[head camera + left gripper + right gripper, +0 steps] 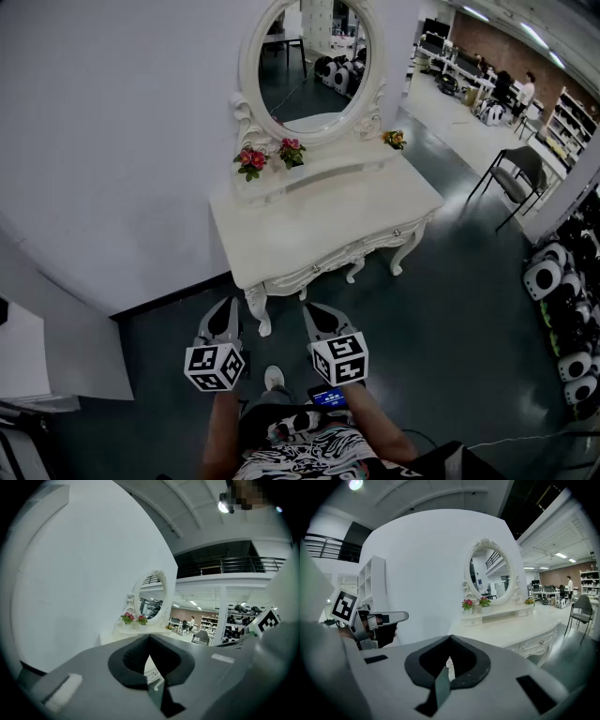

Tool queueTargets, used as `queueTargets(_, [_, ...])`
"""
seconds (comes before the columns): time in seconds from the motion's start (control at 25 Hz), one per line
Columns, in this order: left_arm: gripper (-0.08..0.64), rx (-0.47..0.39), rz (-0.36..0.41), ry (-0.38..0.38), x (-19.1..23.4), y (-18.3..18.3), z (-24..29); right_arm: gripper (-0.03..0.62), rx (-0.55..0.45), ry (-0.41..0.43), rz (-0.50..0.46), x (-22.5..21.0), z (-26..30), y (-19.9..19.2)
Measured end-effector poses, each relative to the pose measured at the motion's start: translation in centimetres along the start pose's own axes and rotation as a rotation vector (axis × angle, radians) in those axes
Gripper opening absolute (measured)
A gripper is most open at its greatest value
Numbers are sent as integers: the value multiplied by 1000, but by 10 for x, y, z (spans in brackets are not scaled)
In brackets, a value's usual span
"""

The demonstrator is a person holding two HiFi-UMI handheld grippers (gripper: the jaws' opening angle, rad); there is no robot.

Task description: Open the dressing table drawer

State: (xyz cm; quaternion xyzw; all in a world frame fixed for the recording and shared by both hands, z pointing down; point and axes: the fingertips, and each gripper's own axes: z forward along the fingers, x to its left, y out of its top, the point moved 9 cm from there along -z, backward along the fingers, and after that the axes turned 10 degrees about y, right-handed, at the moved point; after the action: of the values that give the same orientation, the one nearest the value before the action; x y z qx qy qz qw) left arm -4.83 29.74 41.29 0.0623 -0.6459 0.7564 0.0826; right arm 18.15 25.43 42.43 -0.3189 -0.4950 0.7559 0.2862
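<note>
The white dressing table [281, 234] stands against the curved wall ahead of me, with an oval mirror [314, 61] on top. Its drawer [361, 251] runs along the front edge, closed, with small knobs [316, 269]. My left gripper [229, 303] and right gripper [313, 308] hang side by side in front of the table, short of the drawer and touching nothing. Both have their jaws together with nothing between them. The right gripper view shows the drawer front [539, 644] at lower right, beyond the closed right gripper [450, 637]. The left gripper [149, 636] points at the table's left end.
Small pots of pink flowers [251, 159] and a yellow one [395, 139] sit on the table's back shelf. A grey chair [516, 178] stands to the right. Black-and-white items [562, 309] line the far right floor. A white cabinet [19, 347] is at my left.
</note>
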Motion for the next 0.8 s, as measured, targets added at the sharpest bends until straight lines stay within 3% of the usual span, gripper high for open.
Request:
queueTargets(0.52, [2, 43, 0, -16, 8, -10, 19, 5, -3, -16, 44, -11, 21, -3])
queueTargets(0.56, [2, 48, 0, -19, 11, -11, 26, 11, -2, -15, 50, -13, 28, -3])
queueTargets(0.6, [2, 53, 1, -22, 14, -11, 34, 71, 1, -15, 55, -16, 35, -3])
queueTargets(0.64, [2, 57, 2, -26, 18, -11, 43, 91, 5, -17, 59, -20, 43, -2])
queueTargets(0.8, [2, 73, 19, -41, 40, -8, 95, 98, 25, -44, 64, -41, 93, 7])
